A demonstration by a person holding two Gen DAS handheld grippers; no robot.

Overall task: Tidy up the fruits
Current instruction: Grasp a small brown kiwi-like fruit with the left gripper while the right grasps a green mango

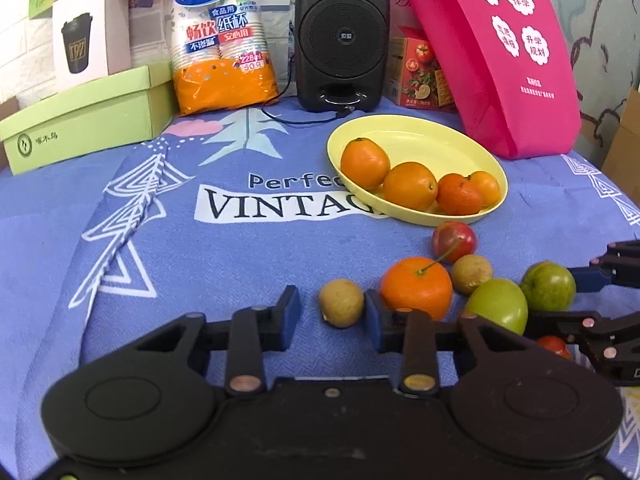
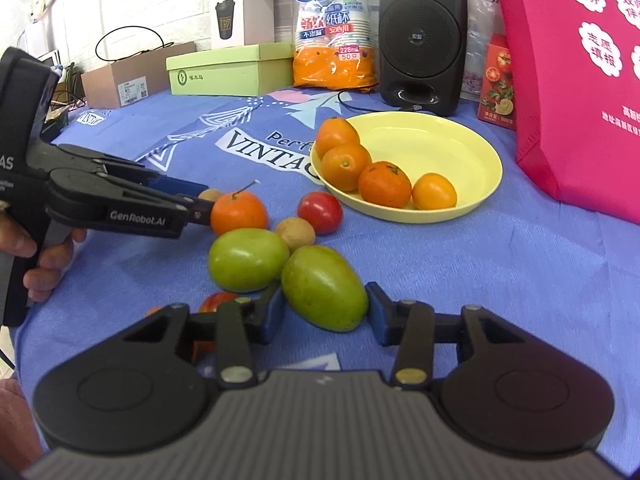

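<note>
We are holding the left hand-held gripper [image 1: 332,314] narrowed around a brown longan [image 1: 341,303], its right pad touching, the left a sliver off. Just right, the right hand-held gripper [image 2: 325,312] is pinching a green fruit [image 2: 323,288], long axis slanting across the jaws. Beyond, right, the plate [image 2: 472,160] is holding four oranges [image 2: 384,184].

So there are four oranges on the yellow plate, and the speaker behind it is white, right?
Not quite. The speaker behind the yellow plate is black, not white; the left wrist view shows it clearly. The four oranges on the plate are right.
</note>
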